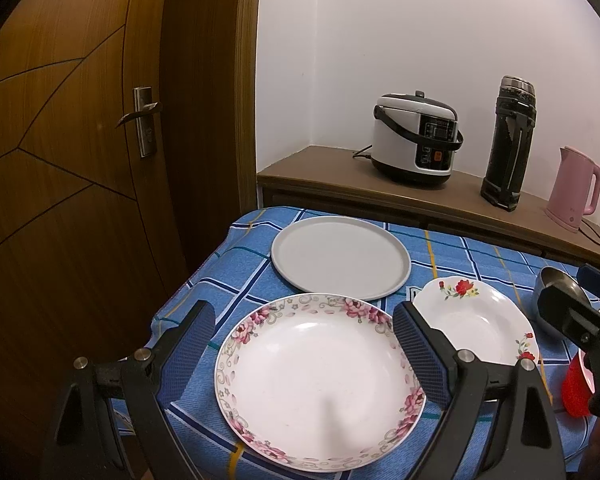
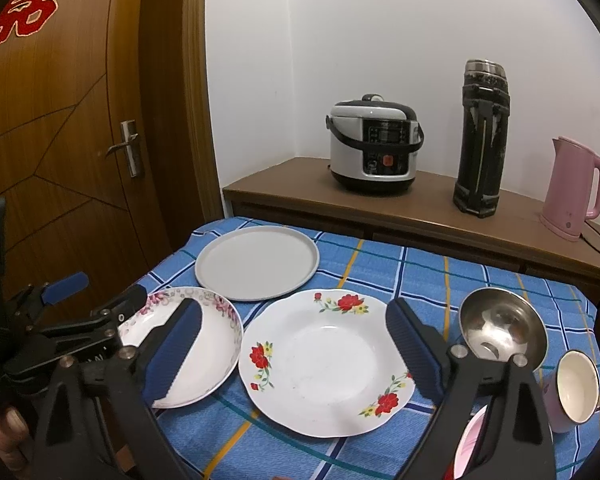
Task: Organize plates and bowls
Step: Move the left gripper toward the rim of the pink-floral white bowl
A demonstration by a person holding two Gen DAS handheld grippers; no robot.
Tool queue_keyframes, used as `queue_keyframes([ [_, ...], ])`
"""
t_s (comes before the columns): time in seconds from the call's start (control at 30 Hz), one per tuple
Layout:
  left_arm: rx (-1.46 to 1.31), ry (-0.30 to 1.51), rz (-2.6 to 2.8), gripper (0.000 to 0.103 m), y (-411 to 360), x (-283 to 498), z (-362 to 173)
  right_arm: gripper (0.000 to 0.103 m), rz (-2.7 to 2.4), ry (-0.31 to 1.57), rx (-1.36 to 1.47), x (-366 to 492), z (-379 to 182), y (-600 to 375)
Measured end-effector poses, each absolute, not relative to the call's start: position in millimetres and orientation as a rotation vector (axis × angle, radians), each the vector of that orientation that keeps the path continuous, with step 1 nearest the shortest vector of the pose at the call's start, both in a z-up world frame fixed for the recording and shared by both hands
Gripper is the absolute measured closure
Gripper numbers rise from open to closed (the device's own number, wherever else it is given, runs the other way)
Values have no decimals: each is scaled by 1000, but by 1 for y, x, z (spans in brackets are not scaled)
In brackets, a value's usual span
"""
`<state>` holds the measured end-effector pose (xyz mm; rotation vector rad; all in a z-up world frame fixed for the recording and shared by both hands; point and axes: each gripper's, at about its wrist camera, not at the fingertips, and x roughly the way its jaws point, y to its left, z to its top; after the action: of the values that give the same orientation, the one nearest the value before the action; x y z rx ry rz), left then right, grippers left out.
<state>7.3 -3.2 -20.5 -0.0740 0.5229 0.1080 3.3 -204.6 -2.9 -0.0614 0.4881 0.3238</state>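
Plates lay side by side on the checked cloth (image 2: pixel 380 276): the pink plate (image 1: pixel 320 392) sat straight ahead of and below the left gripper (image 1: pixel 312 356), framed between its wide, empty jaws, while the red plate (image 2: pixel 324 360) sat the same way before the right gripper (image 2: pixel 296 352), whose jaws also stood wide with nothing between the pads. Each plate was round, so no long axis governed the approach, and each hand was plainly nearer its own plate. The grey plate (image 2: pixel 256 264) lay beyond both, touching or just overlapped by the pink plate's far rim, with the steel bowl (image 2: pixel 500 332) near the right gripper's right finger, so a stack onto the grey plate would probably mean a forward carry.
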Motion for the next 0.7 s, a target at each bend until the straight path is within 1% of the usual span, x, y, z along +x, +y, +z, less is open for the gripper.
queue_keyframes([
  [0.47,-74,525,111,11,-1,8,-21,12,328,500,-73,4,-5,-198],
  [0.57,-74,525,120,11,3,8,-22,15,331,510,-79,6,-7,-195],
  [0.67,-73,528,128,11,6,9,-25,21,338,529,-87,10,-11,-191],
  [0.7,-71,529,133,11,8,9,-26,24,344,538,-91,11,-13,-189],
])
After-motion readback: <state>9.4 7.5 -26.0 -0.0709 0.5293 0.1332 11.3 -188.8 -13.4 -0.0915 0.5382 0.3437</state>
